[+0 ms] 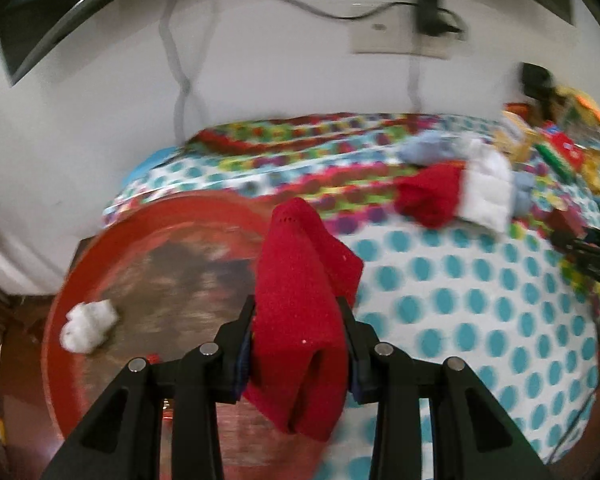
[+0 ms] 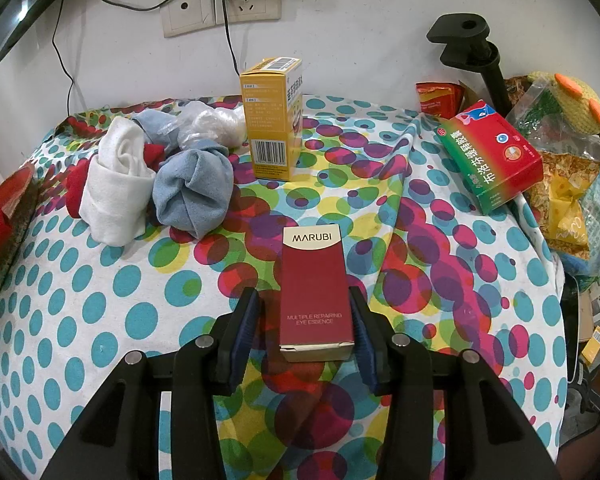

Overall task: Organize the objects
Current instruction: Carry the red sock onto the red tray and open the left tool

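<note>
Left hand-held gripper (image 1: 298,344) — clamped on a red sock (image 1: 300,300), whose folded body rises between the pads and hangs below them. The sock is held over the right rim of a red tray (image 1: 60,320) at the left end of the worktop; a small white ball (image 1: 88,324) already lies in the tray. The blurred view suggests this hand is in transit.

Right hand-held gripper (image 2: 306,320) — jaws set either side of a red box (image 2: 316,292) lying on the dotted cloth (image 2: 100,300); the right pad touches it, the left stands just clear, so no firm grip is shown.

Far left on the cloth: a white sock (image 2: 116,188) and a blue sock (image 2: 192,192), with a yellow box (image 2: 272,120) upright behind.

Step in hand, as judged: carrying the red sock to the tray. The next move calls for bringing it fully over the tray floor, then parting the jaws to drop it.
</note>
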A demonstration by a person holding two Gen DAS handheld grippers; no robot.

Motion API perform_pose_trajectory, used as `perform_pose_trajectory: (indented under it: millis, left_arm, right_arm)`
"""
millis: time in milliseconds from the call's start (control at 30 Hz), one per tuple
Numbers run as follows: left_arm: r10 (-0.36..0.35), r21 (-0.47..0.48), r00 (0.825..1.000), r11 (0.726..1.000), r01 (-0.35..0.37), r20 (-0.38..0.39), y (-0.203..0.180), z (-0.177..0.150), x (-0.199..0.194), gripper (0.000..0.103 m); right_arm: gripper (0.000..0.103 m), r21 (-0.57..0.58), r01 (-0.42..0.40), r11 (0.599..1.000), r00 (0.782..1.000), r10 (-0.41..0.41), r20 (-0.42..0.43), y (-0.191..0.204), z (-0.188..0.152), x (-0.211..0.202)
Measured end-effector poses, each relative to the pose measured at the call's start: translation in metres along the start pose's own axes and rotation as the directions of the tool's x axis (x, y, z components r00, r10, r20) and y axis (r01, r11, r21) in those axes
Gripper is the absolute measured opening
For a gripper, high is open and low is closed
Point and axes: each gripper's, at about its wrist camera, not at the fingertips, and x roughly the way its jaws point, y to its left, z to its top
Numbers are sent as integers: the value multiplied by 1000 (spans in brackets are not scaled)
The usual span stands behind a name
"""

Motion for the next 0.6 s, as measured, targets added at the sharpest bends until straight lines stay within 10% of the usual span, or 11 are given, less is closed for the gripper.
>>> perform_pose_trajectory:
  millis: [600]
  left_arm:
    - [140,-193,983,968,-161,-117,153,-13,49,37]
  right_arm:
    - [43,0,4,1000,1000,-4,0,2,-1,0]
